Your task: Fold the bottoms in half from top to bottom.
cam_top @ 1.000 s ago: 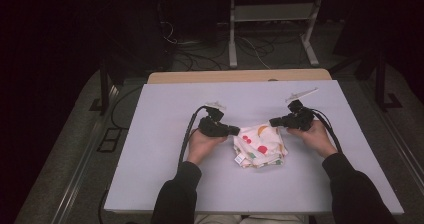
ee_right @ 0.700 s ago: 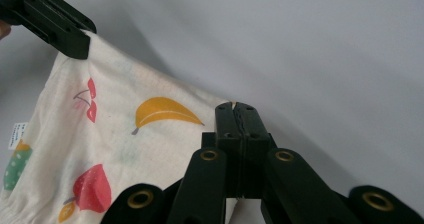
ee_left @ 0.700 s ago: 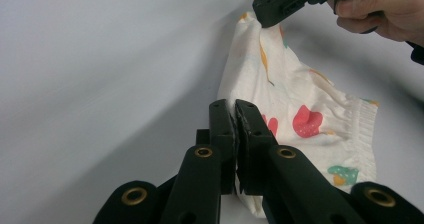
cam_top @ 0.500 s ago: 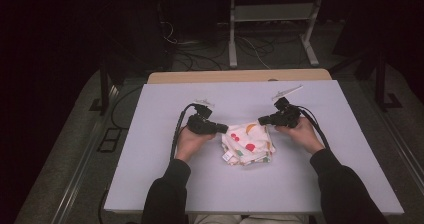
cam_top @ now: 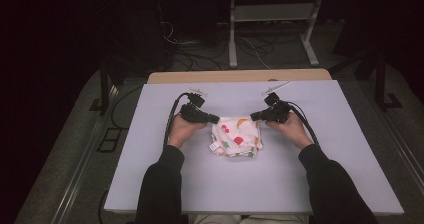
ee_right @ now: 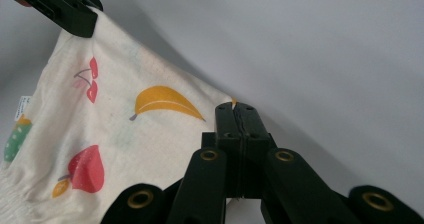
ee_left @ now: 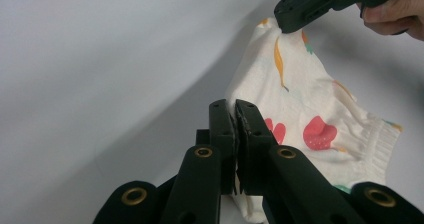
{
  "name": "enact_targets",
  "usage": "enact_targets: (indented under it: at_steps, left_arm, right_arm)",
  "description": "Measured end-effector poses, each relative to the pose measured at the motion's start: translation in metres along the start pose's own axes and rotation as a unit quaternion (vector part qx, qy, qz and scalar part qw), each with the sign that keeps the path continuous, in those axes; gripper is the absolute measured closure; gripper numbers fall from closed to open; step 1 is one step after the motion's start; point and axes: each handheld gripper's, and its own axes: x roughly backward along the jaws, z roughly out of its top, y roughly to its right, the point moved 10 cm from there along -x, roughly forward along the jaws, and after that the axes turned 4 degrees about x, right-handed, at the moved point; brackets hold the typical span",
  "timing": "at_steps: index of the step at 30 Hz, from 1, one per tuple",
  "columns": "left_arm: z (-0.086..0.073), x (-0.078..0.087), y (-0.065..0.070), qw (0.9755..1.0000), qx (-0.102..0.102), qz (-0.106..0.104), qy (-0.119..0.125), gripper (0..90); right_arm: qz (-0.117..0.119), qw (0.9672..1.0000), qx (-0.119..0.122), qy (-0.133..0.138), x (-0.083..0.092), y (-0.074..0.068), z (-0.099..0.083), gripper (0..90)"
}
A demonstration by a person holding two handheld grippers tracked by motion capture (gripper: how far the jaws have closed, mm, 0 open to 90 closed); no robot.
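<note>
The printed cloth (cam_top: 235,136) lies at the centre of the desk (cam_top: 325,184). The left hand-held gripper (cam_top: 216,119) pinches its far corner at 10 o'clock; the right hand-held gripper (cam_top: 252,117) pinches the far corner at 2 o'clock. In the left gripper view its jaws are pressed together on the fabric edge (ee_left: 231,104), and in the right gripper view likewise (ee_right: 234,104).

The step in hand appears to be spreading or folding the cloth. Keep both pinches firm, hold the far edge taut and level between the corners, and move both hands together so the fabric does not bunch.
</note>
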Motion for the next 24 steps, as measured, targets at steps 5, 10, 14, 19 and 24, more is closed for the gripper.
enact_targets:
  at_steps: [5, 10, 14, 19, 24]
  left_arm:
    - [0.006, -0.003, -0.006, 0.9998, 0.012, 0.006, 0.014, 85.8]
    - [0.008, -0.008, -0.011, 0.9993, 0.022, 0.013, 0.029, 85.8]
    - [0.010, -0.013, -0.017, 0.9983, 0.036, 0.020, 0.040, 85.8]
    - [0.013, -0.019, -0.022, 0.9977, 0.042, 0.023, 0.047, 85.7]
    - [0.015, -0.022, -0.026, 0.9963, 0.056, 0.026, 0.059, 85.6]
  right_arm:
    - [-0.017, 0.9998, 0.006, -0.003, -0.001, 0.006, 0.007, 88.7]
    - [-0.031, 0.9995, 0.001, 0.003, -0.002, 0.013, 0.011, 88.7]
    - [-0.040, 0.9992, -0.001, 0.005, -0.004, 0.018, 0.013, 88.7]
    - [-0.050, 0.9987, -0.004, 0.005, -0.008, 0.025, 0.015, 88.7]
    - [-0.061, 0.9981, -0.004, 0.003, -0.011, 0.031, 0.015, 88.7]
